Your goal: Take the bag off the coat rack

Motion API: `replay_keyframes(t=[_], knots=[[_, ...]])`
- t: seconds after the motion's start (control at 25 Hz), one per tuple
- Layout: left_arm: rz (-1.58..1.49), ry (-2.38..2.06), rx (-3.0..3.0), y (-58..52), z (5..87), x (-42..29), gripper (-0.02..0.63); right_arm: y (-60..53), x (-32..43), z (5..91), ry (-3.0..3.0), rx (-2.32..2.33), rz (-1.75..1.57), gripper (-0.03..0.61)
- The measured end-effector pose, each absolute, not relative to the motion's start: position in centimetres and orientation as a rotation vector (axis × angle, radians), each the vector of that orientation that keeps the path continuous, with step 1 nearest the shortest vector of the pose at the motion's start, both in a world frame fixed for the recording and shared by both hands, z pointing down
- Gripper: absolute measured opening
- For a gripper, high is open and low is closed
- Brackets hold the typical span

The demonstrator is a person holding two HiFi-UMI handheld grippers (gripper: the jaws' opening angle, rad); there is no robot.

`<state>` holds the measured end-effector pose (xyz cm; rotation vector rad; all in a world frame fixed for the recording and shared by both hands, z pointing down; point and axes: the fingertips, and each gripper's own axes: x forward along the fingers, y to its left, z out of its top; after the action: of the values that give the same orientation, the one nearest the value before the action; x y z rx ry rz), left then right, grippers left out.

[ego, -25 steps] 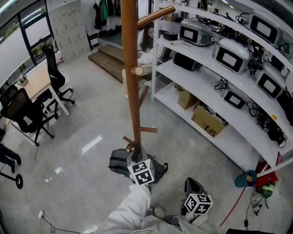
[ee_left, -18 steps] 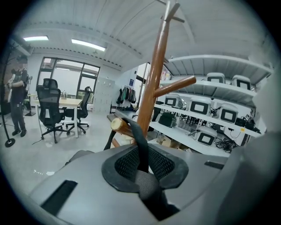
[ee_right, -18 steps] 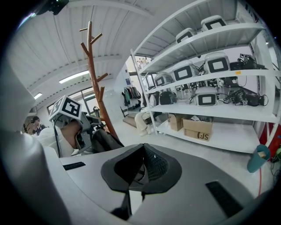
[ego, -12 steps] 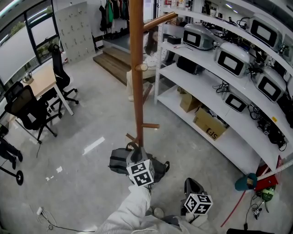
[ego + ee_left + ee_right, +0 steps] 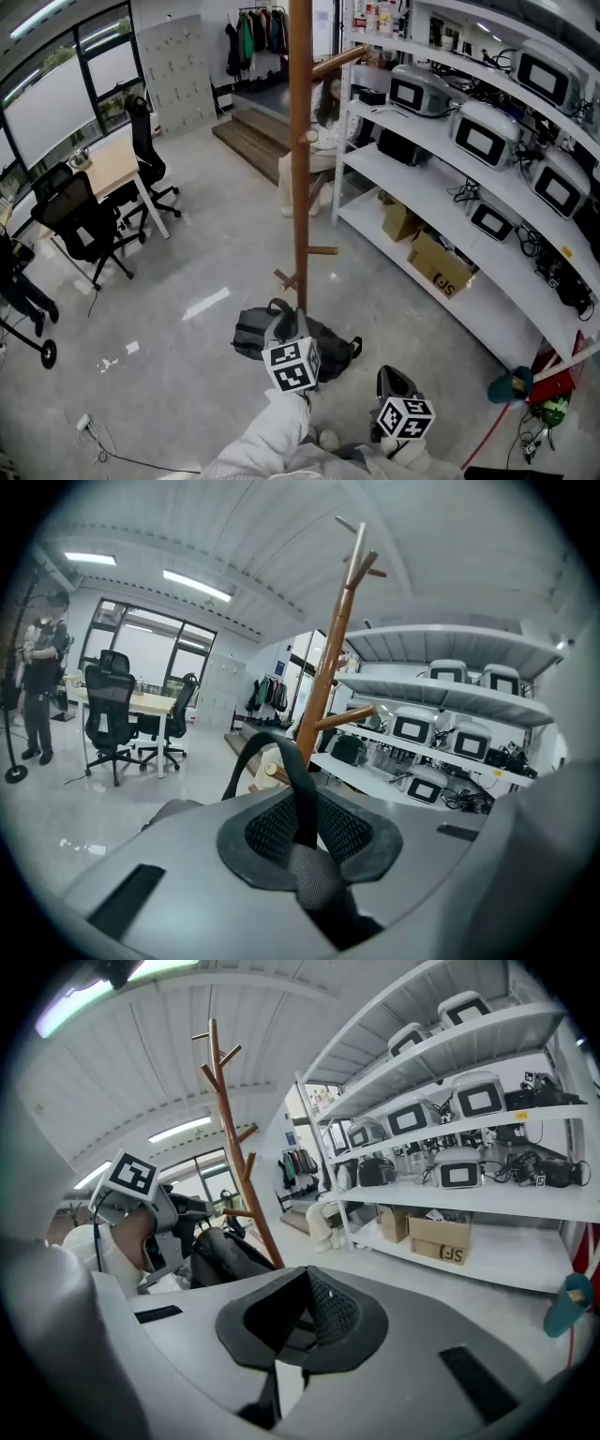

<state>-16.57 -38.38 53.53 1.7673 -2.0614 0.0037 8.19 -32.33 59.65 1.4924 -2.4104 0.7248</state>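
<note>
Pale polished floor [image 5: 187, 281] fills a workroom, with white shelving [image 5: 441, 202] of boxy grey machines along the right and a desk [image 5: 103, 169] with black office chairs [image 5: 80, 225] by the windows on the left. Near the middle stands the wooden coat rack [image 5: 300, 141], a tall pole with short pegs. The bag [image 5: 253, 333], a dark grey backpack, hangs low beside the foot of that pole, just under the lowest peg [image 5: 285, 279] and directly beyond the left gripper [image 5: 311, 855]. The left gripper's fingers are pinching the bag's black top strap [image 5: 302, 789]. In the left gripper view the strap rises from between them in a loop in front of the pole. I cannot tell whether the loop touches the peg. The right gripper [image 5: 291, 1335] hangs lower and to the right, apart from the bag, with its fingers drawn almost together and nothing between them. A cardboard box [image 5: 439, 264] sits on the bottom shelf.
</note>
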Motion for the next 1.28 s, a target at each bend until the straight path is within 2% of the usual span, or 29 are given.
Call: replay_keyframes(t=[0.52, 1.0, 1.28], knots=[[0.139, -1.998, 1.751, -28.0, 56.7, -13.8, 0.05, -29.9, 2.5, 58.4, -2.575, 1.234, 0.68, 0.012], [0.023, -1.996, 1.766, -20.6, 52.5, -12.1, 0.05, -25.4, -1.3, 58.7, -2.643, 1.056, 0.702, 0.012], [0.025, -1.935, 1.839, -18.5, 52.8, -11.6, 0.049, -23.1, -0.6, 58.7, -2.632, 1.171, 0.708, 0.011]])
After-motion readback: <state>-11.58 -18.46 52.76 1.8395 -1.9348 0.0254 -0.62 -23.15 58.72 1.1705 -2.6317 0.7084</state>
